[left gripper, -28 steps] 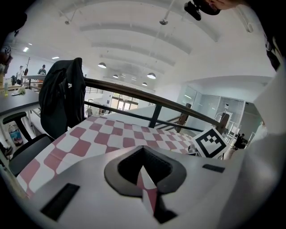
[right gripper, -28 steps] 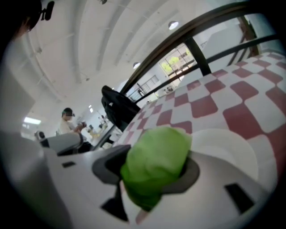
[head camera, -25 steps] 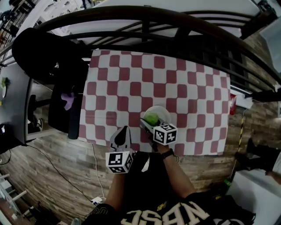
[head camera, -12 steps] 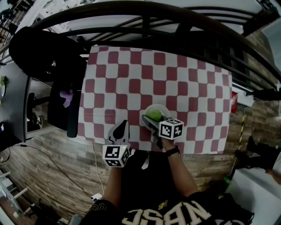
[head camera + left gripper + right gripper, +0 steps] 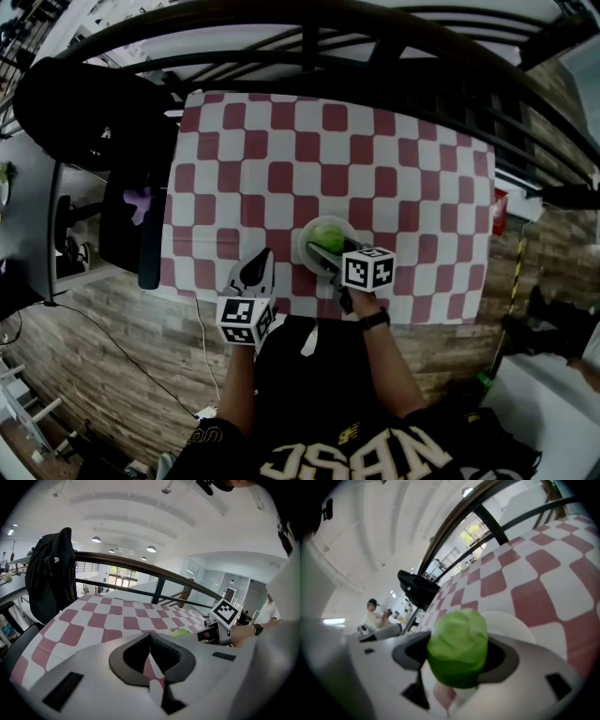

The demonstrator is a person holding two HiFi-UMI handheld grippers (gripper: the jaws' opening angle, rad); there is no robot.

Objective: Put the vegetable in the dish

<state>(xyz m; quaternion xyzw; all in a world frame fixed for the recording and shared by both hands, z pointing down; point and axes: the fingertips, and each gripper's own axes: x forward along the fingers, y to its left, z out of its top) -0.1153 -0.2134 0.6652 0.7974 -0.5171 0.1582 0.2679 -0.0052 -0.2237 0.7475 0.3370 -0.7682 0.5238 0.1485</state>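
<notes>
"Head view had your right gripper [image 5: 322, 251] reaching over the white dish [image 5: 305, 246] on the checked cloth [image 5: 281, 178], with the green vegetable [image 5: 327, 236] inside the rim. So what had changed?"

"Your grip had. The jaws had just been opening, and in the right gripper view they stood well apart, with their dark inner faces bare on either side of the vegetable. It was between them, yet I judged that the pads no longer pressed on it."

"Had you shifted the vegetable since a second earlier?"

"Hardly. It was over the dish then too, with your jaws closer about it. Now it looked to be resting in the dish, the white rim showing just behind it."

"And your left gripper [image 5: 150, 634]?"

"You kept it out of things, at the near edge of the cloth, well apart from the dish. Its tips met with nothing in them, and only cloth showed through the gap behind."

"What did that mean for the job?"

"You had all but finished, I'd say. The placing looked done. You only had to draw the right gripper back without nudging the vegetable, which looked round enough to roll, or tipping the dish."
</notes>
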